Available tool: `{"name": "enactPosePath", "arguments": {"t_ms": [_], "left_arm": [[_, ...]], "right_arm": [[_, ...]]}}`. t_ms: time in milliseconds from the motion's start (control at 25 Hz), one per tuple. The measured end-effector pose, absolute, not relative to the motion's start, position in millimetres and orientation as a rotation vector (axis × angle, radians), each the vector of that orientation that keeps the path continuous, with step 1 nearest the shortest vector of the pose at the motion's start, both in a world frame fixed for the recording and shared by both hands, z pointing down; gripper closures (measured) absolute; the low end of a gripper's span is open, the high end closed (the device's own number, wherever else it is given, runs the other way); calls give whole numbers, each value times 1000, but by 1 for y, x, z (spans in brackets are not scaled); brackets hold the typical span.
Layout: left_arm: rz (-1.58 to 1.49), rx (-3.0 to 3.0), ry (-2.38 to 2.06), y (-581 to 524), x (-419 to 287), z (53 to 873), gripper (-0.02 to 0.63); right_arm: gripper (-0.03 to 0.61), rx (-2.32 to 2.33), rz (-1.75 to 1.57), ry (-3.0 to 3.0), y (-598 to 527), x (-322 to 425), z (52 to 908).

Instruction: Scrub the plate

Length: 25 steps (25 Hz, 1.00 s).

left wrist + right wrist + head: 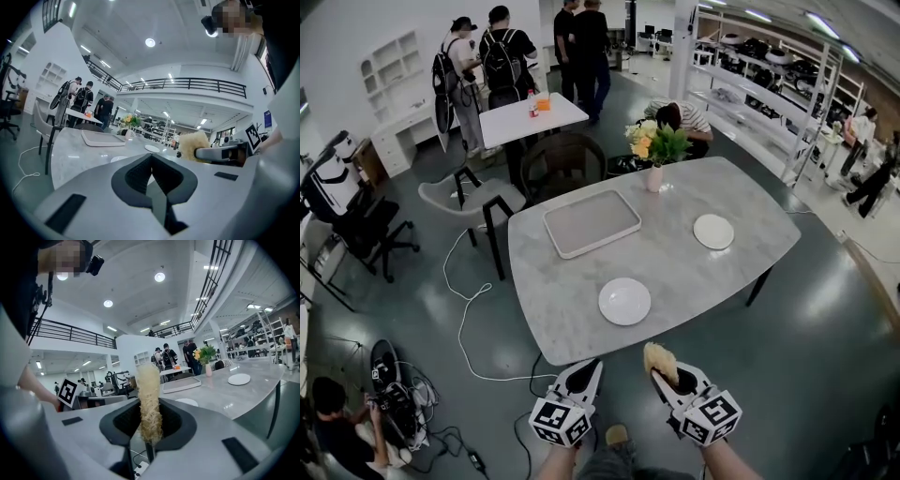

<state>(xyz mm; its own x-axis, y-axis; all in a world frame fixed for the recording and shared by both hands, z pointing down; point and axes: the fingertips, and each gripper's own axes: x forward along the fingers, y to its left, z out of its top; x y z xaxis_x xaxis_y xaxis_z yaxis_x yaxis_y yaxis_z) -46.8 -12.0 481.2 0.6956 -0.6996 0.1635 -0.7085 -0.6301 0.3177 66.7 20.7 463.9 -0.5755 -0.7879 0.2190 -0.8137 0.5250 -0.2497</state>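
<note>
Plate (624, 301) lies flat on the table (562, 300) near its front edge, well apart from both grippers, which are held short of that edge. Right gripper (668, 373) is clamped on a yellow scrubber (658, 358) standing out of its jaws — left gripper (581, 370) has its jaws together, empty. Recommended: press the scrubber's free end onto the plate and steady the rim with the left gripper, as the smooth top would likely let it slide.
</note>
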Motion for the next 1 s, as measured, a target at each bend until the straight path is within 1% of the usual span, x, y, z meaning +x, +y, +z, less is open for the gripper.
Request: {"name": "enactPosePath", "arguments": {"t_ms": [360, 640, 880, 1000], "left_arm": [[67, 2547, -1054, -48, -41, 498, 603], [111, 2538, -1055, -68, -32, 508, 601], [221, 2532, -1074, -97, -28, 526, 601], [342, 2549, -1081, -114, -24, 541, 601]], "right_arm": [[499, 1434, 530, -2649, -18, 73, 474], [499, 1370, 546, -2650, -43, 73, 485], [497, 1261, 572, -2665, -80, 64, 499], [499, 1221, 580, -2659, -100, 63, 506]]}}
